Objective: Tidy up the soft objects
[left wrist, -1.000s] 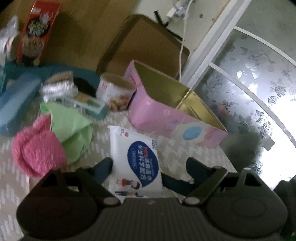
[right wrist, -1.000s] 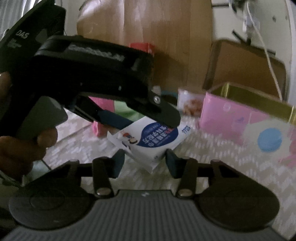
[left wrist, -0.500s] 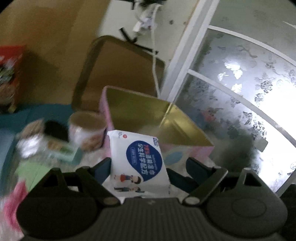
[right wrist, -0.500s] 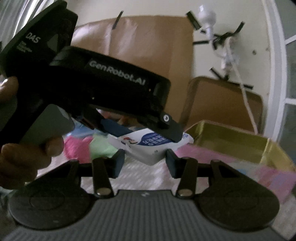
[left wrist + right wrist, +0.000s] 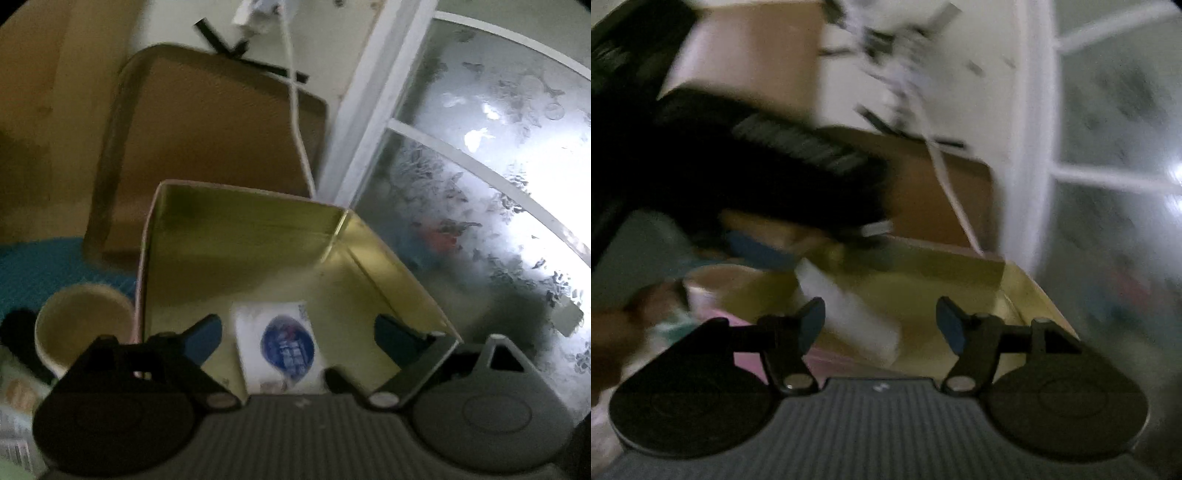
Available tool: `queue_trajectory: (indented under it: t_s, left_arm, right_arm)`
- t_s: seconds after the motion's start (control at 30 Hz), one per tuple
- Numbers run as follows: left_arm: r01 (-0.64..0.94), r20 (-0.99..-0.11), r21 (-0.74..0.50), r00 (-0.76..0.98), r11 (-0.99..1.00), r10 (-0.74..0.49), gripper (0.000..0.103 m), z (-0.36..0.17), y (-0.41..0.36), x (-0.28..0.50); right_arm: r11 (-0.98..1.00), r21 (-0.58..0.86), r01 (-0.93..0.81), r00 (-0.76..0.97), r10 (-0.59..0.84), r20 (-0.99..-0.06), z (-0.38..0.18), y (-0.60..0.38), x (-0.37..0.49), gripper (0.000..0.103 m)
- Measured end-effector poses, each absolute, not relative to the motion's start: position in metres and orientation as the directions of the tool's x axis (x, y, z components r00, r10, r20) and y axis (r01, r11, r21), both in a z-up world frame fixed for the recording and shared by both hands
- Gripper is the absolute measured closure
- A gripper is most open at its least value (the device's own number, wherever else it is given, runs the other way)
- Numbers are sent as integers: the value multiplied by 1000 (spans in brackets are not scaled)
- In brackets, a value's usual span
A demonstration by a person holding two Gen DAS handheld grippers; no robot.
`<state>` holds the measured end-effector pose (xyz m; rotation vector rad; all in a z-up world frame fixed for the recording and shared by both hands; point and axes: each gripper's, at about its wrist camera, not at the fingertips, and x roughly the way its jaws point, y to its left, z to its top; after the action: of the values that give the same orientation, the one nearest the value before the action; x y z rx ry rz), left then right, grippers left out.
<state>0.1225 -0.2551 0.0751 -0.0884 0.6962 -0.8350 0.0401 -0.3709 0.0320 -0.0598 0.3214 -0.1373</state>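
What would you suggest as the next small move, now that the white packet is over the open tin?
Probably draw both grippers back and clear of the tin. The white packet sits inside its gold interior, between the left gripper pads without visibly touching either. Both grippers' jaws are opening, the right gripper also showing gaps around the packet, so it looks released.

Both wrist views look closely down into the gold-lined box (image 5: 258, 251).

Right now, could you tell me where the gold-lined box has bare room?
The box is bare along its far wall and right corner. The white packet fills the near middle. Outside its left wall, the paper cup crowds in.
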Motion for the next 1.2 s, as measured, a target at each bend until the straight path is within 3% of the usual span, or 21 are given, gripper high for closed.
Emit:
queue_trajectory:
  t_s: [0.13,0.27,0.5,0.7,0.8,1.0,1.2]
  left_arm:
    - [669,-488,-334,480,664,-729,11,72,-232,103]
    - [697,-436,-343,475,629,-764,10,73,-195,74]
    - [749,-356,-244,522,616,-775,7,66,-121,3]
    - [701,-331,-193,612,686,-718,5,52,-61,-34]
    - [657,-307,-225,654,720,-692,5,53,-31,-36]
    - [566,-271,-319,714,760,-645,4,56,15,-28]
    - [437,-295,-375,780,817,-552,4,47,41,-8]
  right_arm:
    - [990,-20,142,954,-142,-265,30,-379,18,35]
    - [995,19,101,966,-93,-241,22,-361,-6,44]
    - [989,146,4,960,37,-278,16,-325,-7,60]
    - [996,84,-35,965,56,-257,17,-286,3,60]
    - [998,50,-28,972,39,-232,18,-273,10,60]
    - [996,88,-27,957,51,-287,16,-277,20,60]
    - [999,37,-39,964,48,-262,15,-267,16,59]
